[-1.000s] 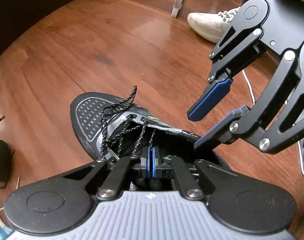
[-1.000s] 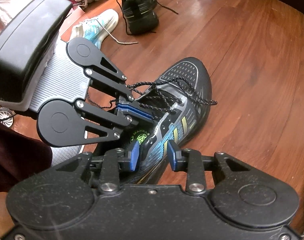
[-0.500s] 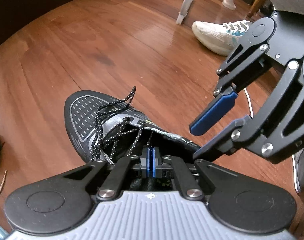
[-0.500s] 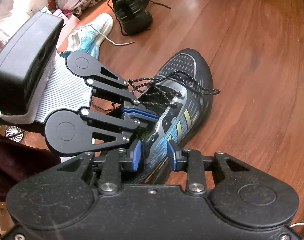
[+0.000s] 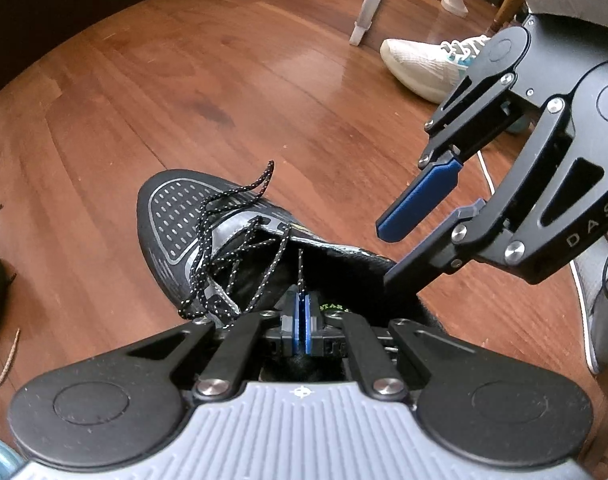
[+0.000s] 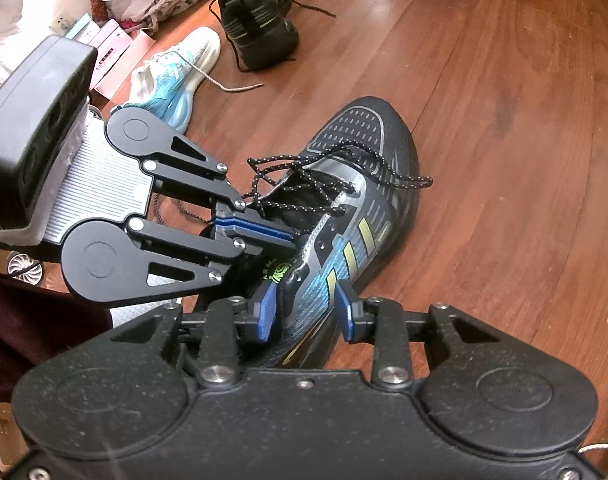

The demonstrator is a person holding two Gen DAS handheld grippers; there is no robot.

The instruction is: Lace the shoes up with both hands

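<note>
A black and grey trainer (image 5: 176, 216) with blue and yellow side stripes (image 6: 367, 132) stands on the wooden floor. Its black speckled lace (image 5: 208, 232) is threaded loosely, with one end lying over the toe. My left gripper (image 5: 302, 312) is over the shoe's opening, shut on one strand of that lace (image 6: 304, 168); it shows from the side in the right wrist view (image 6: 290, 240). My right gripper (image 6: 304, 312) straddles the shoe's side wall near the collar, one finger inside and one outside. In the left wrist view (image 5: 385, 254) floor shows between its fingers.
A white shoe (image 5: 423, 64) and a white chair leg (image 5: 367, 4) lie beyond the right gripper. A white and teal shoe (image 6: 176, 76), a black shoe (image 6: 260, 28) and boxes (image 6: 116, 48) sit at the far left. Bare floor (image 6: 523, 160) lies right of the trainer.
The left wrist view has tipped up a little, so more of the far floor shows. Both views have rolled slightly. Neither gripper's jaws have changed.
</note>
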